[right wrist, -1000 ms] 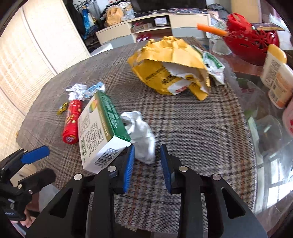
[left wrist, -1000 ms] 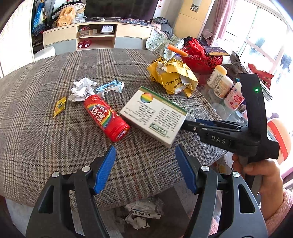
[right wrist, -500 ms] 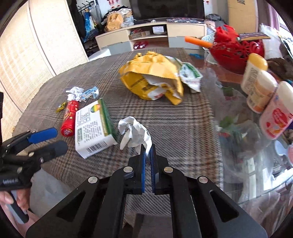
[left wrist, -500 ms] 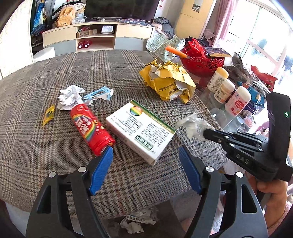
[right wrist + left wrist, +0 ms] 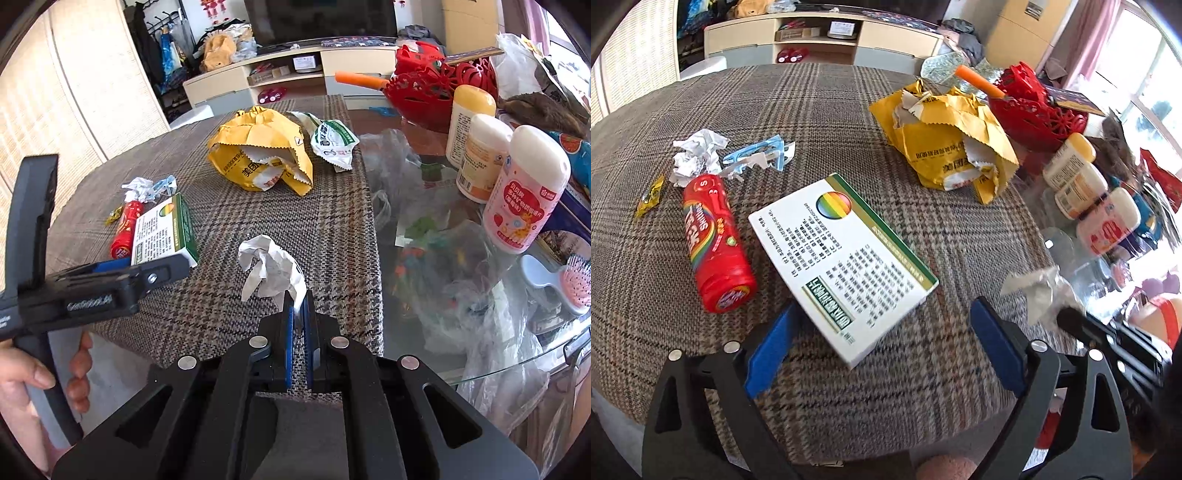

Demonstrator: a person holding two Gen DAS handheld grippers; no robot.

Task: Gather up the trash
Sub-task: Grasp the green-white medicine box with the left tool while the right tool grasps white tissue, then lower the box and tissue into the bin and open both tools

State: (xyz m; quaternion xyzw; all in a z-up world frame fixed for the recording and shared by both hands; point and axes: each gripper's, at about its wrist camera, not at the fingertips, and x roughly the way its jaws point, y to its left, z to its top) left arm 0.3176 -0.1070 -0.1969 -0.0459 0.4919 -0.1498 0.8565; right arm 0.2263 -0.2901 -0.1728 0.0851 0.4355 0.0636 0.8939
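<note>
Plaid tabletop (image 5: 229, 221): crumpled paper (image 5: 271, 267) pinched between right gripper (image 5: 300, 314) fingers (image 5: 289, 332).

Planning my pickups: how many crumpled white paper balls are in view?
2: one paper ball pinched in the right gripper, another paper ball beside the red candy tube. More may hide.

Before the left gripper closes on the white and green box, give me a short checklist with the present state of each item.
1. Left gripper jaws wide enough for the white and green box: ok, they have just been opening.
2. Box between the blue pads: not ok, only its near corner lies between them.
3. Red candy tube apart from the box: ok, a gap shows.
4. Right gripper shut on the crumpled white paper: ok.
5. Right gripper out of the left one's path: ok, it is off to the side.
6. Where the trash goes: cannot tell, no bin in view.
</note>
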